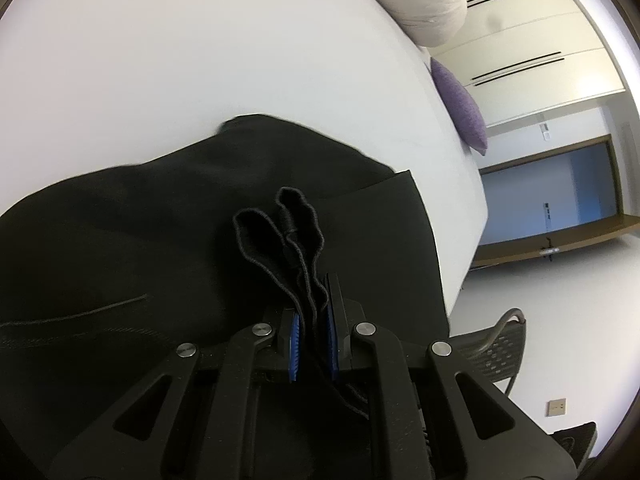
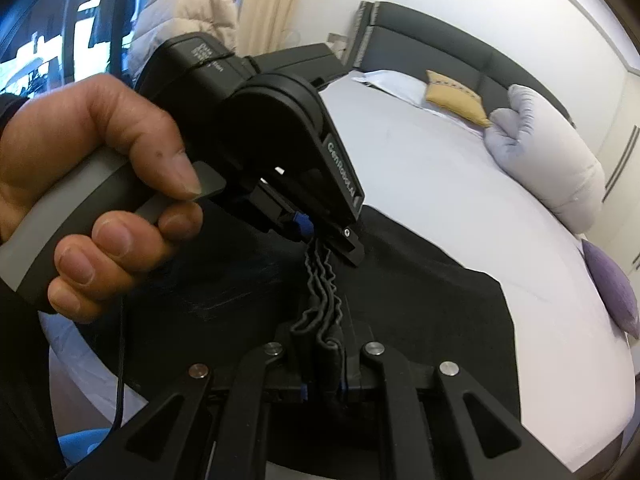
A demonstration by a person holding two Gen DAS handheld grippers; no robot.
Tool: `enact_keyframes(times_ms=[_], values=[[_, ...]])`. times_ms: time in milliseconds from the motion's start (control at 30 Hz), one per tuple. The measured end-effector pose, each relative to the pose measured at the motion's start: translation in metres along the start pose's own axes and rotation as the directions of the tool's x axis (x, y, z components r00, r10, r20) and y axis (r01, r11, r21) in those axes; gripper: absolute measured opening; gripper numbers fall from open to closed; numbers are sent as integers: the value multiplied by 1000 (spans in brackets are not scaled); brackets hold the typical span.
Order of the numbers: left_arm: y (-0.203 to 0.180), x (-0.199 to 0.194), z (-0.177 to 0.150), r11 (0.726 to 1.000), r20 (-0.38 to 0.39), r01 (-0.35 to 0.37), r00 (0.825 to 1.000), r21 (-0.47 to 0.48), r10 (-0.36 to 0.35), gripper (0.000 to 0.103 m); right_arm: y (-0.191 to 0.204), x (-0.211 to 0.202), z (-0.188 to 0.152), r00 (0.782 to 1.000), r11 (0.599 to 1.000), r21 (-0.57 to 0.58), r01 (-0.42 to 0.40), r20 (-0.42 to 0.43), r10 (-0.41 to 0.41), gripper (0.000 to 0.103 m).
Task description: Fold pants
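Observation:
Black pants [image 1: 140, 220] lie spread on a white bed [image 1: 200, 60]. Their elastic waistband [image 1: 280, 232] is bunched into upright folds, and my left gripper [image 1: 314, 320] is shut on it between the blue pads. In the right wrist view my right gripper [image 2: 330, 364] is shut on the same gathered waistband [image 2: 320, 280] at the near end. Just beyond it a hand [image 2: 92, 168] holds the left gripper [image 2: 324, 240], which is clamped on the far end of the folds. The rest of the pants [image 2: 420, 300] spreads over the bed [image 2: 440, 184] below both grippers.
A rolled white pillow [image 2: 548, 156], a yellow cushion [image 2: 452, 94] and a purple cushion [image 2: 612, 280] lie along the dark headboard [image 2: 432, 36] side. A beige puffy jacket [image 2: 188, 12] hangs behind. A mesh chair [image 1: 496, 352] stands off the bed's edge, with wardrobe doors [image 1: 540, 40] beyond.

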State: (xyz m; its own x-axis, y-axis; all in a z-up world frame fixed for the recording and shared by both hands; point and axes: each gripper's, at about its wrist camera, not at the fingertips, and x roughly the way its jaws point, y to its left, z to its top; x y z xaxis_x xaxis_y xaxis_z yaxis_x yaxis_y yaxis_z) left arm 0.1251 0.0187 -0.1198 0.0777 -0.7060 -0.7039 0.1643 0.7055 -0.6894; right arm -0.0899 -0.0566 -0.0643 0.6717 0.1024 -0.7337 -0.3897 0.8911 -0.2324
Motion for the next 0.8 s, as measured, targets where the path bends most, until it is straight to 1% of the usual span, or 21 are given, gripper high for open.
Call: enact_keyframes(times_ms=[33, 233, 433, 500, 567, 700, 733, 800], values=[[6, -4, -3, 1000, 0, -10, 1000, -4, 10, 9, 2, 2, 0, 1000, 1000, -2, -7, -7, 7, 11], [18, 15, -7, 998, -4, -58, 998, 0, 58, 9, 11, 19, -9, 997, 999, 6, -40, -59, 40, 12], [24, 16, -13, 998, 7, -63, 998, 10, 63, 9, 9, 29, -10, 995, 998, 22, -52, -80, 53, 12], [27, 15, -15, 998, 10, -60, 998, 8, 60, 9, 5, 33, -9, 994, 997, 39, -64, -84, 67, 15], [31, 14, -16, 998, 16, -57, 998, 3, 57, 9, 3, 36, -8, 993, 996, 58, -72, -88, 77, 15], [10, 29, -14, 998, 27, -65, 998, 1, 65, 10, 1, 40, -4, 992, 993, 87, -82, -88, 90, 16], [9, 27, -14, 997, 29, -75, 997, 4, 75, 11, 0, 41, -3, 991, 991, 96, -91, -94, 100, 19], [4, 26, -16, 996, 31, -92, 995, 3, 92, 13, -7, 40, -2, 986, 985, 126, -117, -103, 130, 30]])
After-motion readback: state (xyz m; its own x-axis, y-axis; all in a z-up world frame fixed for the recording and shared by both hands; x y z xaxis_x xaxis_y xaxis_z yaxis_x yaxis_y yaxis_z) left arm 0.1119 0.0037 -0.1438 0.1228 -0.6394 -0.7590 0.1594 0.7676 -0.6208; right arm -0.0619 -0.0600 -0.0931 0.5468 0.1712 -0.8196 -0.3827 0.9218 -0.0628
